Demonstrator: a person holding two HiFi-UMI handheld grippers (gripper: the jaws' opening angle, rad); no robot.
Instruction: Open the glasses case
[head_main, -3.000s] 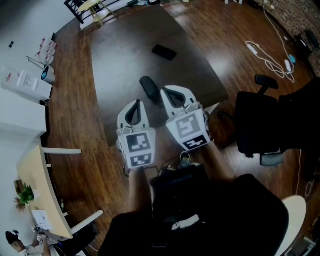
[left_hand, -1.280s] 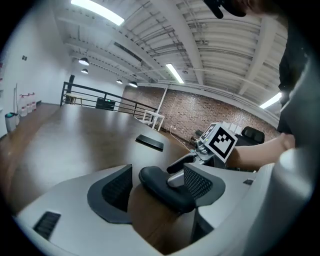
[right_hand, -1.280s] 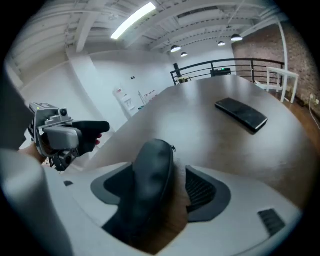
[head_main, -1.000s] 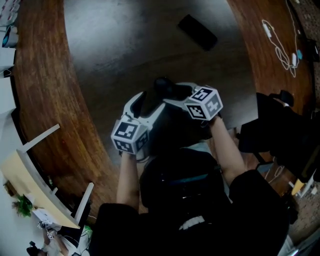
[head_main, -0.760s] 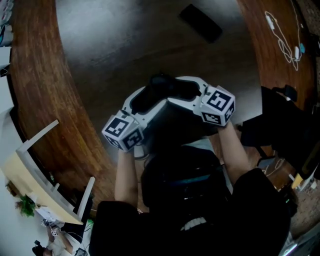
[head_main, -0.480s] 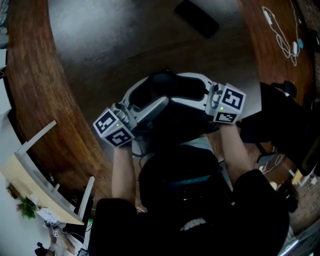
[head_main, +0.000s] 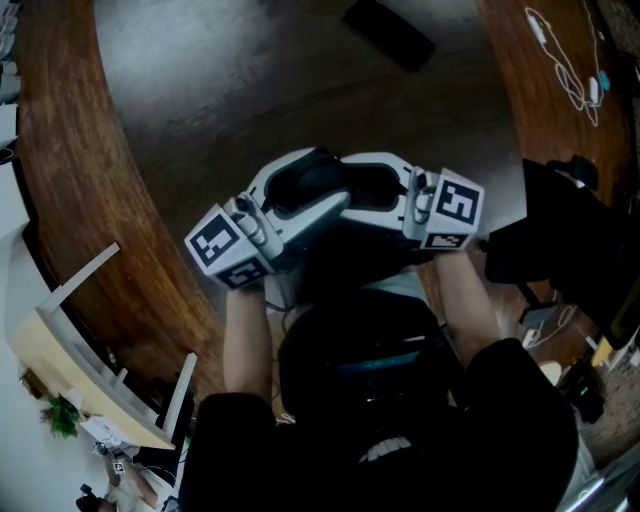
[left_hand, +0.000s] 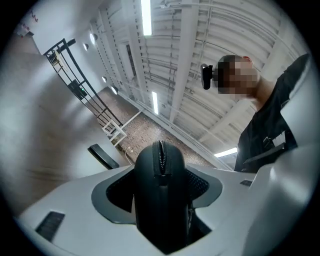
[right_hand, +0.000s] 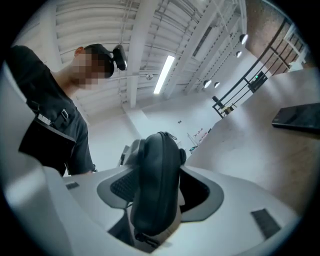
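Observation:
A black zippered glasses case (head_main: 318, 172) hangs in the air above the dark table (head_main: 230, 80), close to my chest. My left gripper (head_main: 292, 195) holds one end and my right gripper (head_main: 368, 186) the other, and the two point at each other. In the left gripper view the case (left_hand: 160, 200) fills the gap between the jaws, zipper seam facing up; these jaws are closing on it. In the right gripper view the case (right_hand: 156, 190) stands between the pads, and those jaws are closing on it too. The case's lid looks shut.
A flat black phone-like slab (head_main: 390, 35) lies at the far side of the table, also seen in the left gripper view (left_hand: 102, 156) and the right gripper view (right_hand: 297, 116). A black office chair (head_main: 575, 250) stands right of the table. White cables (head_main: 565, 70) lie on the wooden floor.
Both grippers have risen off the table with the case between them and tilted from pointing down to about level. Their marker cubes have spread apart to left and right.

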